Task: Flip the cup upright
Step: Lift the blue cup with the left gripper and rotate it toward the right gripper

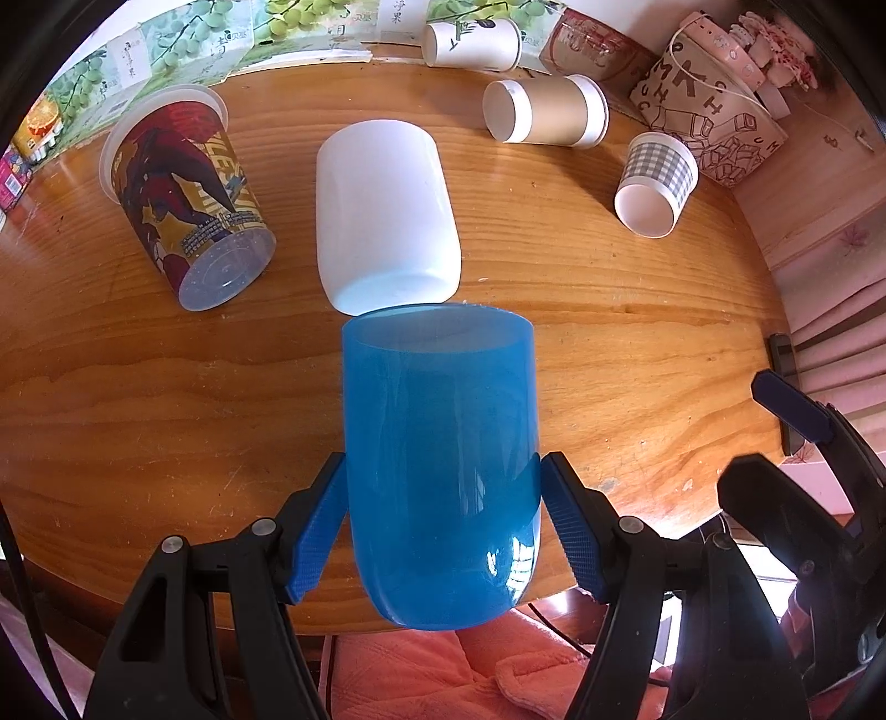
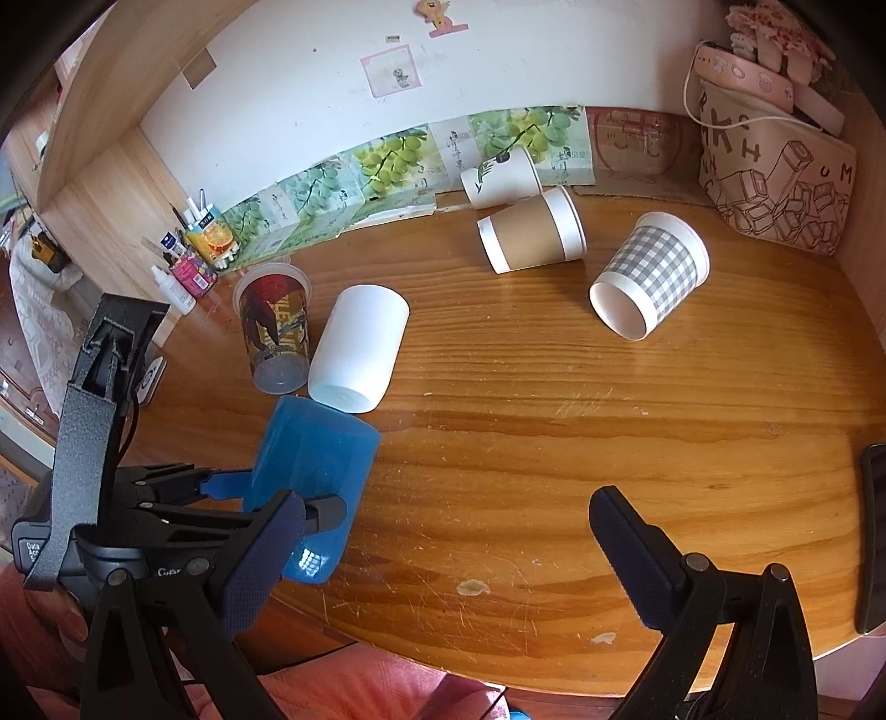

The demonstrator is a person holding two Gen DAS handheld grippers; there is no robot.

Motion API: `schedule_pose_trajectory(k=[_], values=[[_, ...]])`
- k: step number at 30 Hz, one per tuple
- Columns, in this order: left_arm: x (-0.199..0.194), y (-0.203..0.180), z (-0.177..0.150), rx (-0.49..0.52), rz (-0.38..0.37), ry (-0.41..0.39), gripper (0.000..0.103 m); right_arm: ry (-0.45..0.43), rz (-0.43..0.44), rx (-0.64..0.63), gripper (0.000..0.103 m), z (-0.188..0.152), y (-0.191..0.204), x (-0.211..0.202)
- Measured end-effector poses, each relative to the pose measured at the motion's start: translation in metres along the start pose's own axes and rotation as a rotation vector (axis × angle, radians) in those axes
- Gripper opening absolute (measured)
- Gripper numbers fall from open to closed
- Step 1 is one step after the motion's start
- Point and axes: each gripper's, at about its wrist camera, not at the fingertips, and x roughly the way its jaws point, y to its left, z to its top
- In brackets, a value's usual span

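Observation:
A translucent blue cup [image 1: 440, 471] lies tilted at the near edge of the wooden table [image 1: 138, 387], its open mouth facing away. My left gripper [image 1: 443, 498] is shut on the blue cup, one blue finger on each side of its lower half. The cup also shows in the right wrist view [image 2: 313, 471] at lower left, held by the left gripper [image 2: 266, 498]. My right gripper [image 2: 443, 554] is open and empty above the table's near edge, to the right of the cup.
Several cups lie on their sides: a white cup [image 1: 385, 213] just beyond the blue one, a printed clear cup [image 1: 188, 199], a brown paper cup [image 1: 545, 111], a checked cup [image 1: 656, 180] and a white paper cup [image 1: 470, 44]. A patterned bag [image 2: 775, 183] stands back right. A dark phone [image 2: 875, 537] lies at the right edge.

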Motion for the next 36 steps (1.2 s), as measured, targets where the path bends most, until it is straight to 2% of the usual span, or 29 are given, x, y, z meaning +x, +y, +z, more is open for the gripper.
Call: schedule_pose_trajectory(k=[4, 10, 18, 29, 36], values=[[0.001, -0.001, 0.000, 0.028, 0.002, 0.014, 0.074, 0.003, 0.012, 0.022, 0.103, 0.004, -0.001, 0.007], [-0.014, 0.004, 0.003, 0.024, -0.038, -0.021, 0.081, -0.003, 0.026, 0.041, 0.103, 0.012, 0.001, 0.012], [-0.035, 0.018, 0.000, 0.040, -0.002, -0.056, 0.082, 0.014, 0.079, 0.119, 0.103, 0.016, 0.001, 0.024], [-0.069, 0.063, -0.003, 0.025, 0.045, -0.124, 0.082, 0.028, 0.133, 0.238, 0.103, 0.018, 0.023, 0.044], [-0.086, 0.098, -0.001, 0.036, 0.055, -0.163, 0.082, 0.006, 0.120, 0.341, 0.103, 0.016, 0.039, 0.053]])
